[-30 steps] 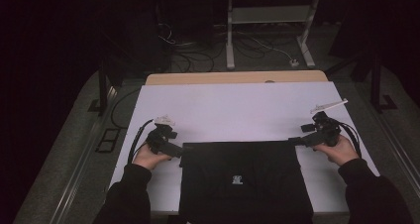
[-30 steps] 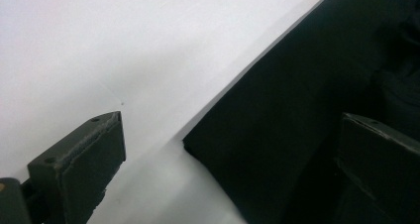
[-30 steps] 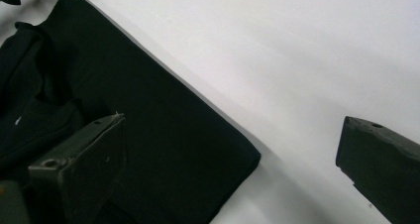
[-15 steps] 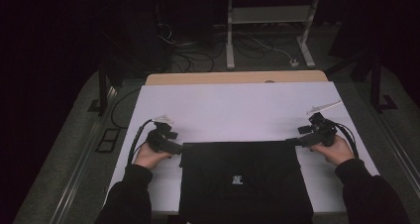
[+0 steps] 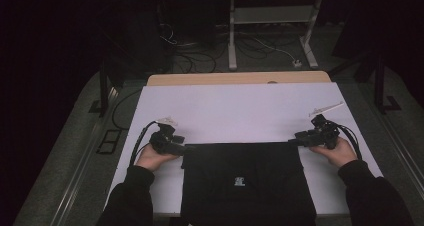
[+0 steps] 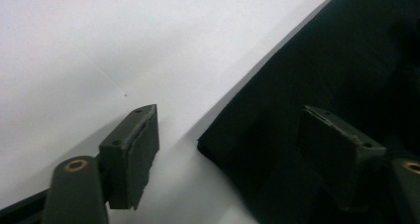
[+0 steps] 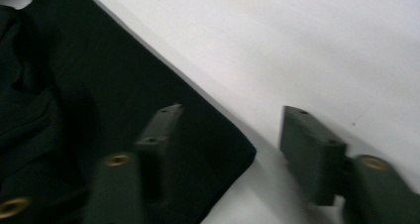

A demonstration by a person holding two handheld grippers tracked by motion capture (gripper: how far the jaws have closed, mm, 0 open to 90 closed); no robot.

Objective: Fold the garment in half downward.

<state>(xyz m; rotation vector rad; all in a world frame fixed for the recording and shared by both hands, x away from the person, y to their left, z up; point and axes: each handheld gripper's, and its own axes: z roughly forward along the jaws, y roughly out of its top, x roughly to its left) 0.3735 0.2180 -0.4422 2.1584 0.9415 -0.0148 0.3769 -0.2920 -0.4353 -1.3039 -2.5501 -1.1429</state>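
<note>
The flat black cloth garment [image 5: 247, 183] lies at the near edge of your white table [image 5: 240, 111]. Your left gripper [image 6: 228, 152] and right gripper [image 7: 230, 152], both spread wide, straddle its far corners. You seem about to pinch; next, close on each corner.

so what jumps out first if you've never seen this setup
A black garment lies flat on the white table, at the near edge, a small pale logo at its middle. The left gripper and right gripper sit at its two far corners, jaws open astride each corner.
</note>
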